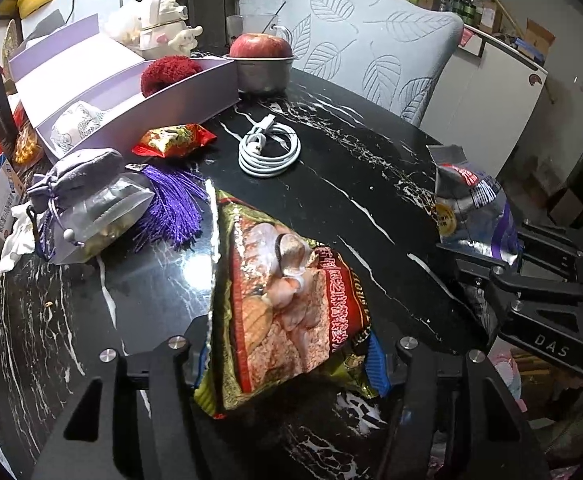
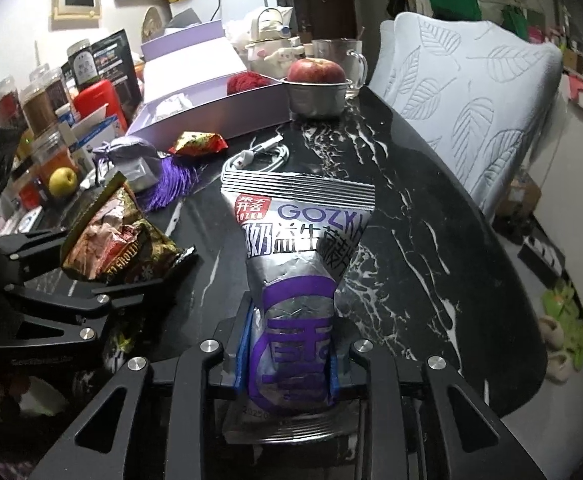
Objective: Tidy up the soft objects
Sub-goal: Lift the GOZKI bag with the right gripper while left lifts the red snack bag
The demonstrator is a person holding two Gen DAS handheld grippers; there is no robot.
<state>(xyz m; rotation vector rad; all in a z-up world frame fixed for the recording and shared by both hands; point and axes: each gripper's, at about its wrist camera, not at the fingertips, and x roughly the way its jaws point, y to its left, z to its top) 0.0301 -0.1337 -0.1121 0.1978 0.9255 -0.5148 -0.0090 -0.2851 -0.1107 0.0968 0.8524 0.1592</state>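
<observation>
Our left gripper (image 1: 291, 360) is clamped on a red-and-gold snack bag (image 1: 279, 300), which we hold tilted above the black marble table (image 1: 351, 200), with the purple box (image 1: 139, 92) well beyond it to the left. Our right gripper (image 2: 287, 360) is pinched tight on a silver-and-purple pouch (image 2: 295, 264), upright between its blue pads, also clear of the table and farther from the box. Taking the box as our landmark: a red pom-pom (image 1: 169, 74) and a white printed bundle (image 1: 77, 124) already lie inside it; just in front of it sit a small red packet (image 1: 173, 140) and a lilac drawstring pouch (image 1: 75, 172) with a purple tassel (image 1: 171, 208); a coiled white cable (image 1: 269, 152) lies to its right, and a steel bowl (image 1: 265, 74) with an apple (image 1: 259, 46) touches its far corner. We judge that we are mid-carry, both bags lifted and not yet stowed. Next we should bring each bag over an open compartment, lower it in, and only then let go, minding the crinkly foil, which may slip.
</observation>
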